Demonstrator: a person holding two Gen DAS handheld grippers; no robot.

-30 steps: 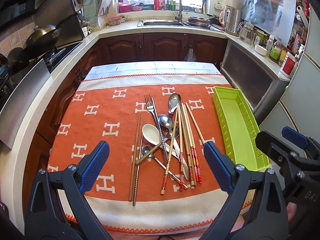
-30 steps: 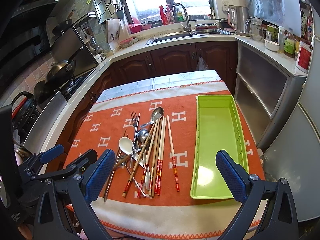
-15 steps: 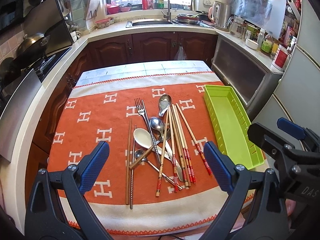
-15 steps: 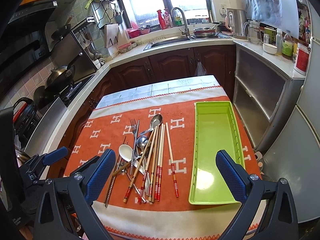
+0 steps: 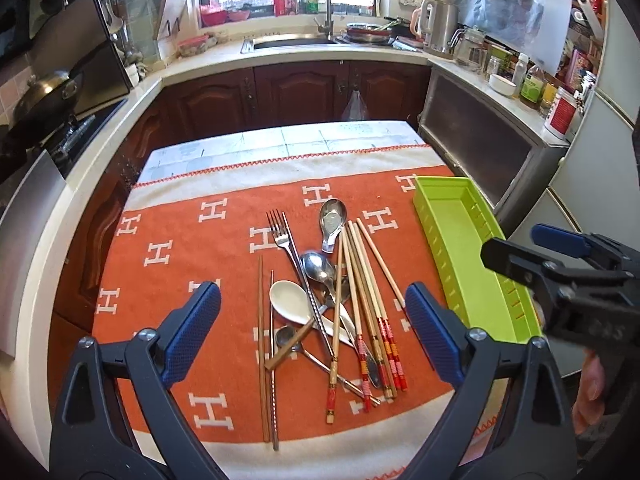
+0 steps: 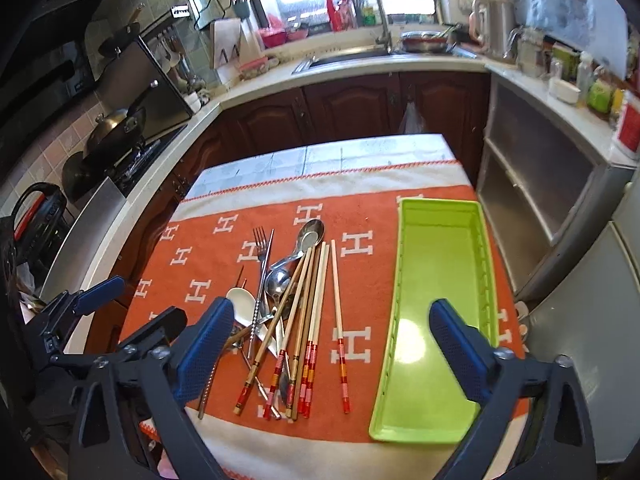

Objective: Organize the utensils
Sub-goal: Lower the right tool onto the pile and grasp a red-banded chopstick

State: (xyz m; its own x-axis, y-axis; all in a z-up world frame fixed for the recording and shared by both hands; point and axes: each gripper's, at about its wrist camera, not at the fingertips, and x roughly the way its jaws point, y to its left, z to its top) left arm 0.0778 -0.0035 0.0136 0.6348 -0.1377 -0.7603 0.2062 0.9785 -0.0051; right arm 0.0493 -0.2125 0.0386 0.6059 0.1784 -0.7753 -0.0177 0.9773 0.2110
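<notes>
Blue-padded left gripper (image 5: 313,334): fingers spread wide, nothing held or touched, poised above the near end of the utensil pile. Right gripper (image 6: 332,348): likewise wide apart and empty, its left pad over the pile's near-left edge, its right pad over the green tray (image 6: 404,360); it also shows at the right edge of the left wrist view (image 5: 568,276). Utensil pile (image 5: 332,312), loose and overlapping at mid-cloth: a fork (image 5: 280,232); a flat-bottomed metal spoon (image 5: 332,220) farthest away; a steel spoon (image 5: 316,266); a white ceramic spoon (image 5: 290,300); a small metal spoon (image 5: 285,336) nearest; pale wooden chopsticks with red-and-yellow banded ends (image 5: 372,320); a dark wooden chopstick (image 5: 262,344) and a metal chopstick (image 5: 273,360) side by side at the left. One banded chopstick (image 6: 338,328) lies slightly apart between pile and tray. Green tray, long, slotted-walled, contains no utensils; it lies right of the pile, parallel to it. Surface: an orange cloth (image 5: 168,248) with white H motifs and a pale border, over a tiled table top (image 5: 280,140). Room: a kitchen with dark wood cabinets (image 5: 304,88), a sink with faucet (image 5: 324,8) beneath a window, a wok (image 5: 44,92) on the stove at left, and a kettle (image 5: 438,28) and bottles on the right counter.
</notes>
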